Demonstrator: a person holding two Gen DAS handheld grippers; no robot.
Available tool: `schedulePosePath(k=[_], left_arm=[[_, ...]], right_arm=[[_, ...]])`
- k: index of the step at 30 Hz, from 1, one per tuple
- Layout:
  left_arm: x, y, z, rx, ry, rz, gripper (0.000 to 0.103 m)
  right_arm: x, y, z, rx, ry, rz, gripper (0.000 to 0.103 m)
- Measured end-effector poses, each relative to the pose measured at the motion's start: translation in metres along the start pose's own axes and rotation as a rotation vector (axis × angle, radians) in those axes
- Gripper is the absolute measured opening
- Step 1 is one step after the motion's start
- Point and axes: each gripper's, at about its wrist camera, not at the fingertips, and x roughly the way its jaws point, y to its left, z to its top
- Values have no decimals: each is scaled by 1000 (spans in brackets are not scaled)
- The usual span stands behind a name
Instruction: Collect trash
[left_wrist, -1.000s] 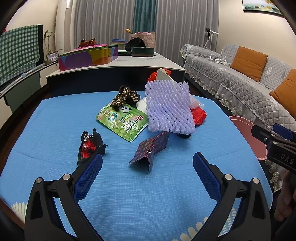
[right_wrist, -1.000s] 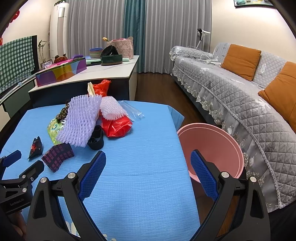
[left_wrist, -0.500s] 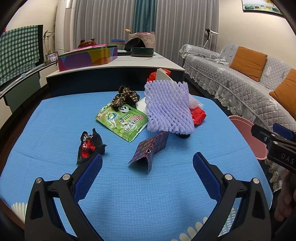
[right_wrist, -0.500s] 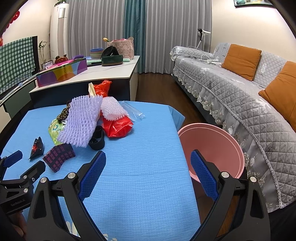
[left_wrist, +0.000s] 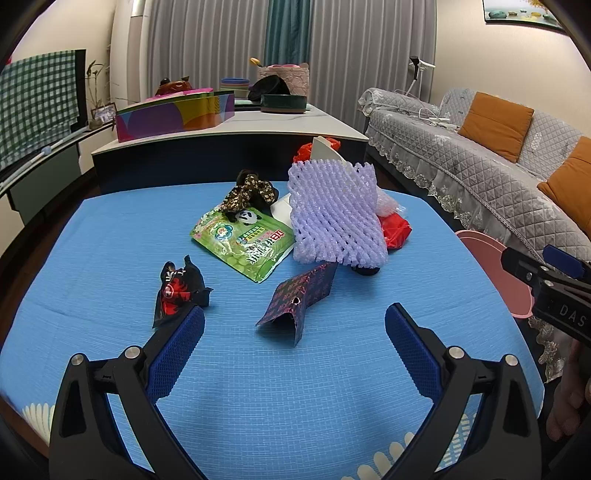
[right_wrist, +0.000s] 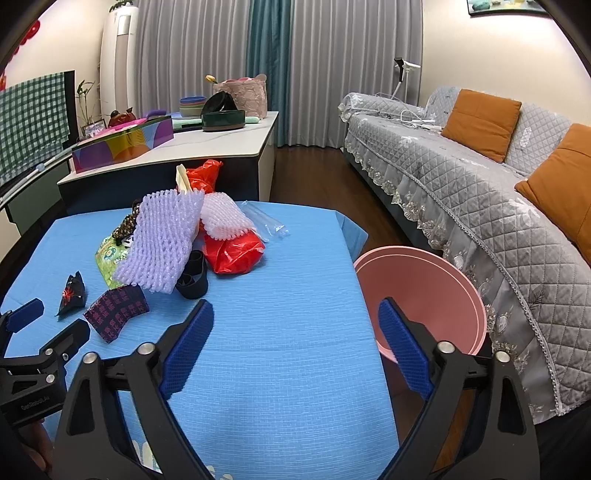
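Trash lies on a blue table (left_wrist: 110, 236): a black-red wrapper (left_wrist: 179, 290), a dark patterned wrapper (left_wrist: 301, 295), a green snack bag (left_wrist: 243, 242), a purple foam net (left_wrist: 334, 216), a brown wrapper (left_wrist: 249, 192) and a red bag (left_wrist: 395, 229). My left gripper (left_wrist: 294, 325) is open and empty, just short of the patterned wrapper. My right gripper (right_wrist: 295, 319) is open and empty over the table's right edge, beside a pink bin (right_wrist: 421, 288). The foam net (right_wrist: 160, 242), red bag (right_wrist: 232, 251) and a black band (right_wrist: 192, 275) show in the right wrist view.
A grey sofa (right_wrist: 480, 184) with orange cushions stands right of the bin. A low white-topped cabinet (left_wrist: 229, 133) with boxes and bowls stands behind the table. The right gripper shows at the right edge of the left wrist view (left_wrist: 546, 280).
Both grippers have drifted very slightly; the trash pile has not moved and nothing was grasped.
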Motion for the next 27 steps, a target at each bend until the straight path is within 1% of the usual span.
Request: schedulePosePath(k=[2, 4, 7, 9, 12, 14, 19, 27], left_arm=[[-1, 1, 0, -3, -1, 5, 95], [-2, 2, 0, -13, -3, 12, 95], [-2, 5, 0, -25, -6, 33, 95], [0, 10, 2, -37, -13, 57, 94], [4, 20, 5, -67, -15, 89, 91], [7, 29, 8, -90, -18, 125, 89], [21, 45, 14, -113, -13, 195, 87], [53, 69, 18, -141, 54, 265, 87]], right_arm=[[-1, 0, 0, 14, 2, 18, 79], [-2, 0, 0, 32, 1, 35, 76], [1, 0, 3, 62, -4, 64, 74], [7, 2, 5, 94, 7, 95, 73], [19, 9, 7, 113, 30, 151, 67], [26, 17, 9, 105, 38, 190, 63], [49, 40, 14, 85, 61, 276, 61], [86, 55, 23, 113, 119, 329, 62]])
